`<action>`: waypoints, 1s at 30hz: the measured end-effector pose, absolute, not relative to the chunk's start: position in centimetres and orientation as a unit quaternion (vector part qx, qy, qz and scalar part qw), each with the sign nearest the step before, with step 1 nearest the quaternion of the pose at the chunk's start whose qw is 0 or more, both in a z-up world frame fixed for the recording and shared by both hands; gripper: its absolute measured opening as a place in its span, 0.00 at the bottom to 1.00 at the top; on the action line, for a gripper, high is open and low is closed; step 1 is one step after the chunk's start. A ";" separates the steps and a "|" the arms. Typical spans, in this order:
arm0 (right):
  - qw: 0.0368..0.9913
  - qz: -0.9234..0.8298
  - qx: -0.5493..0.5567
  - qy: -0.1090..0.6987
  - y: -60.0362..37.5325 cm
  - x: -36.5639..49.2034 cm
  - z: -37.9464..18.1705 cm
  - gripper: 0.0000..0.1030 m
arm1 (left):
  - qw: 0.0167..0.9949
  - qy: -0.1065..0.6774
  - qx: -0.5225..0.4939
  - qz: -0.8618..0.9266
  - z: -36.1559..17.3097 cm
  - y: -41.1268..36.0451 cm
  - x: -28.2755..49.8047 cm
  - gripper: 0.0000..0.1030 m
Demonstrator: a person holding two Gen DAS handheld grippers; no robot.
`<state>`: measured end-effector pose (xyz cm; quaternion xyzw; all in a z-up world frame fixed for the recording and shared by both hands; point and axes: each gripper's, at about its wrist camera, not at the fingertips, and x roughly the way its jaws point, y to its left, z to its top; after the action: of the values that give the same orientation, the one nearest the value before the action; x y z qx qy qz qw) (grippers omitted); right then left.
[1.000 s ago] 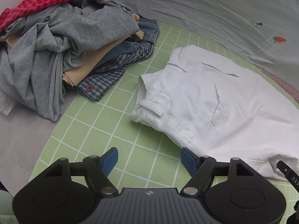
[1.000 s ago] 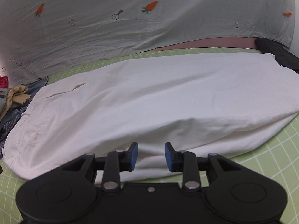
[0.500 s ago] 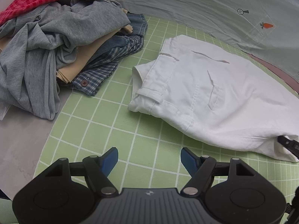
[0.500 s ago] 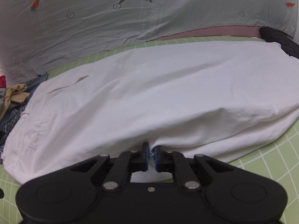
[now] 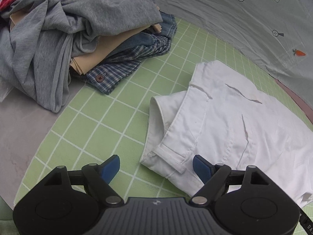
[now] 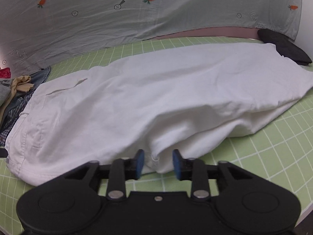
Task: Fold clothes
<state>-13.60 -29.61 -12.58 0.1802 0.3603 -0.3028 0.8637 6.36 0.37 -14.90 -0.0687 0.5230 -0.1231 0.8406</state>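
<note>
At the left edge of the green grid mat (image 5: pixel 109 117), a heap of unfolded clothes (image 5: pixel 78 39) is sitting half on the mat and half on the bare grey table (image 5: pixel 23 129), a grey top draped over tan, denim and plaid pieces. I am holding the left gripper (image 5: pixel 156 164) over the near edge of the mat with its jaws opening wide; the waistband corner of the white trousers (image 5: pixel 225 121) is lying below and between the blue pads, and neither pad is pressing on it. The trousers are stretching flat across the mat toward its right edge, waistband nearest the heap. At the near edge, the right gripper (image 6: pixel 157 164) is opening its jaws, a bunched fold of the white cloth standing between the pads without being pinched. A carrot-print sheet (image 6: pixel 137 15) is hanging along the far edge, and a dark cloth (image 6: pixel 283 47) is lying at the far right corner.
</note>
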 end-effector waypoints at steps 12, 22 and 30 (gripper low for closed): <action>0.836 -0.378 0.194 0.346 -32.5 -15.9 -11.9 0.84 | 0.825 0.538 -0.125 -0.119 -16.6 -1.5 8.0 0.85; 0.833 -0.428 0.183 0.300 -35.4 -15.3 -10.8 0.84 | 0.866 0.471 -0.099 -0.138 -14.3 -1.7 10.4 0.23; 0.807 -0.397 0.186 0.395 -39.1 -12.1 -15.2 0.80 | 0.857 0.488 -0.128 -0.110 -14.8 -1.0 11.9 0.25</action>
<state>-12.05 -39.09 -15.24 0.1864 0.3949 -0.3968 0.8074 11.94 -0.99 -14.77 -0.1275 0.4877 -0.1100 0.8566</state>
